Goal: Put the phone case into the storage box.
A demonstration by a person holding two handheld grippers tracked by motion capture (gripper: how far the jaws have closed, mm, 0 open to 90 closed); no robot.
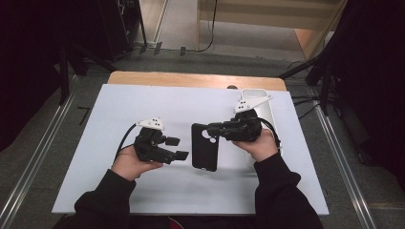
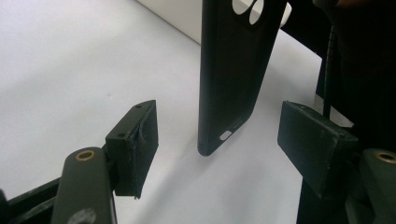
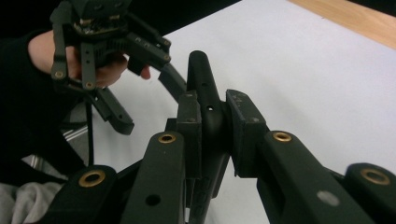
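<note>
Black phone case point(image 1: 205, 147) sits mid-surface, on the white surface point(image 1: 143, 191). Right gripper point(image 1: 213, 130) is clamped on the case's upper edge, jaws pinching the rim from both sides. Left gripper point(image 1: 177, 148) hovers just left of the case, jaws spread wide, the case's lower end between them but untouched. Judgement: bring the left jaws square onto the case's side walls and close gently; the thin rim may flex or slip.
</note>
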